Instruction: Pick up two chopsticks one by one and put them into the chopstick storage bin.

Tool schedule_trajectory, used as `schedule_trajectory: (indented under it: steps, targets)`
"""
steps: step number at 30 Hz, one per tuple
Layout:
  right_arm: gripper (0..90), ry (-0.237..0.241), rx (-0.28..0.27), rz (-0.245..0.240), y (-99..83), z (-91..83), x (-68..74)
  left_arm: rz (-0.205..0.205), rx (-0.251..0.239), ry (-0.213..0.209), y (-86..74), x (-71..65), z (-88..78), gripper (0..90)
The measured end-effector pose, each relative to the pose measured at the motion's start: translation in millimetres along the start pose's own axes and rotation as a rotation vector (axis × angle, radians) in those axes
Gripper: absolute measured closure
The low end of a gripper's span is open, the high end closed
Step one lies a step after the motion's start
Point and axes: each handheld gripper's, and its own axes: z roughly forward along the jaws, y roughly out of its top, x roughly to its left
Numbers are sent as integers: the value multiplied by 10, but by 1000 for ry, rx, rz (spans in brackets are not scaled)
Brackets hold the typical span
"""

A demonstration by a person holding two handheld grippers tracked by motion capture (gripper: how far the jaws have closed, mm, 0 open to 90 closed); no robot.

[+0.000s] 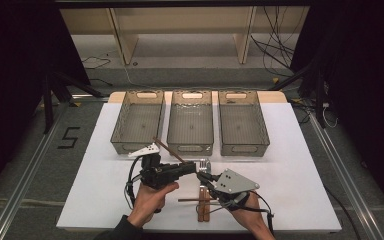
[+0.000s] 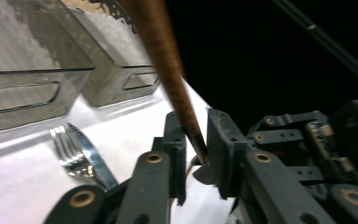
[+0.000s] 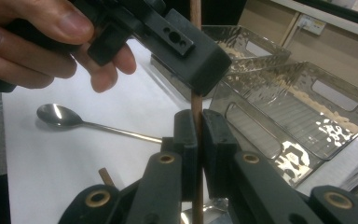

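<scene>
Brown wood, thin and round: one chopstick (image 3: 196,116) stands between both sets of jaws. I see the right gripper (image 3: 196,140) clamped tight on it, pads pressed flat to the stick. At the left gripper (image 2: 196,149) the jaws stand close either side of the same chopstick (image 2: 168,70); I cannot tell whether the pads press it.

Count: three baskets (image 1: 137,122) of clear smoked plastic with slotted handles, in a row at the far side of the white table (image 1: 300,165). One steel spoon (image 3: 58,115), one steel fork (image 2: 67,151), one steel knife (image 2: 95,161) lying against the fork. More brown sticks (image 1: 202,202) lie on the table under the right hand (image 1: 252,215); their number is hard to make out. Left hand (image 1: 150,200) grips the black gripper body. The chopstick's upper end is cut off in the right gripper view.
</scene>
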Motion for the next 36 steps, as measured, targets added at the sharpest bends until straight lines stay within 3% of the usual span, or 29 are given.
schedule_trajectory:
  steps: [2,5,9,13,16,25,36]
  targets:
    - [852,0,-3,-2,-5,-1,2,9,10,-30,11,7,-6,822]
    - [839,4,-14,6,-21,8,5,23,13,-30,20,-5,-14,842]
    - [721,7,-29,34,-15,-25,-24,34,8,-25,63,17,-72,845]
    - [602,-3,-43,65,-15,-143,-86,76,10,7,167,42,-186,845]
    - [543,-18,-32,86,-60,-191,-117,95,18,33,267,83,-286,845]
    - [387,-76,-6,207,-341,-407,-277,91,41,94,590,264,-559,843]
    - [296,-105,14,263,-464,-524,-348,81,55,137,1125,420,-826,842]
